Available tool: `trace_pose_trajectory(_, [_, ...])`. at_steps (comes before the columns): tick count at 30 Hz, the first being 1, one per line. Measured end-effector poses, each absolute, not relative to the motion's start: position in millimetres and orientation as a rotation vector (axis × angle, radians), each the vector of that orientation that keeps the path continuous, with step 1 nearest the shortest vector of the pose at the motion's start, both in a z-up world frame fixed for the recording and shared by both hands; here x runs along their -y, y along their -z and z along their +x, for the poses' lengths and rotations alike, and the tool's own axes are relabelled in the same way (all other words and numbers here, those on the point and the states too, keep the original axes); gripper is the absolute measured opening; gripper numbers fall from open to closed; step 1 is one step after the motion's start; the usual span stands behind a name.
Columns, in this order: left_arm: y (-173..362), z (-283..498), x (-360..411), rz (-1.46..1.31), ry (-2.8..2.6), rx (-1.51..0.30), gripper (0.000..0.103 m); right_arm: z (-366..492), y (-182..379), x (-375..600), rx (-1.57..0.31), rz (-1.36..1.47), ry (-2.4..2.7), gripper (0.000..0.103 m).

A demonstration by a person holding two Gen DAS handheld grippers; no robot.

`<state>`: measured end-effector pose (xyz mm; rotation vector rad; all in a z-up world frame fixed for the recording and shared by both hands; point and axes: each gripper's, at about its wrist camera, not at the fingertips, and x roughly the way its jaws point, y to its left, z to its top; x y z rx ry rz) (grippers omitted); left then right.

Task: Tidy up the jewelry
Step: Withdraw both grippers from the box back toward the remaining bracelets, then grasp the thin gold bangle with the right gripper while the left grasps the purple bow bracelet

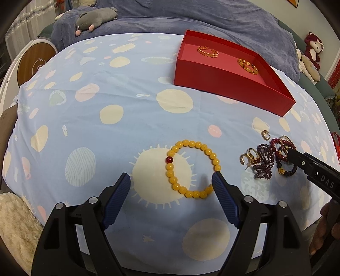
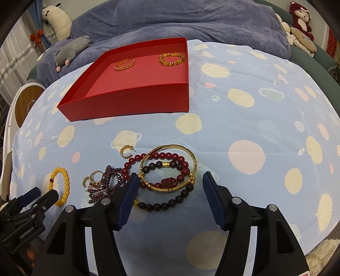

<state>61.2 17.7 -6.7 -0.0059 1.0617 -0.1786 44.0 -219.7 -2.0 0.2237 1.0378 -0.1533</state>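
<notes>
A red box (image 1: 229, 83) (image 2: 131, 99) stands on the blue cloth and holds a gold chain bracelet (image 1: 207, 51) (image 2: 124, 64) and an amber bead bracelet (image 1: 248, 65) (image 2: 172, 59). A yellow bead bracelet (image 1: 213, 158) (image 2: 66, 182) lies flat; my left gripper (image 1: 171, 180) is open just in front of it, its right finger touching the beads. My right gripper (image 2: 169, 184) is open over a pile: a gold bangle (image 2: 194, 158), a dark red bead bracelet (image 2: 161, 156), a dark bead bracelet (image 2: 170, 202), a purple bead strand (image 2: 110, 180), rings and earrings (image 2: 126, 151).
The cloth covers a round table (image 1: 119, 127) against a blue-covered bed (image 2: 191, 21). Plush toys lie on the bed (image 1: 95, 20) (image 2: 301, 19). A round wooden-topped device (image 1: 35, 61) stands at the left. A fluffy white fabric (image 1: 14, 223) lies at the near left edge.
</notes>
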Motion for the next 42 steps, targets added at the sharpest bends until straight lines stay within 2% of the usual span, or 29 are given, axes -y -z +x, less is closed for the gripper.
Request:
trace_pose_trajectory(19, [11,61,-11,0.027,0.191,-1.062,0.076,55,12,221,-1.036,0.217,0.133,0.06])
trace_pose_trajectory(34, [-8,50,20,0.023,0.292,-1.039,0.076,13,-19,225,-1.004,0.258,0.151,0.06])
trace_pose_trajectory(36, [-8,49,31,0.019,0.327,-1.044,0.074,9,-21,225,-1.012,0.249,0.155,0.06])
trace_pose_trajectory(38, [-6,48,43,0.025,0.356,-1.051,0.066,4,-21,225,-1.016,0.254,0.158,0.06])
trace_pose_trajectory(42, [-3,49,62,0.027,0.404,-1.054,0.062,-2,-19,230,-1.027,0.27,0.161,0.06])
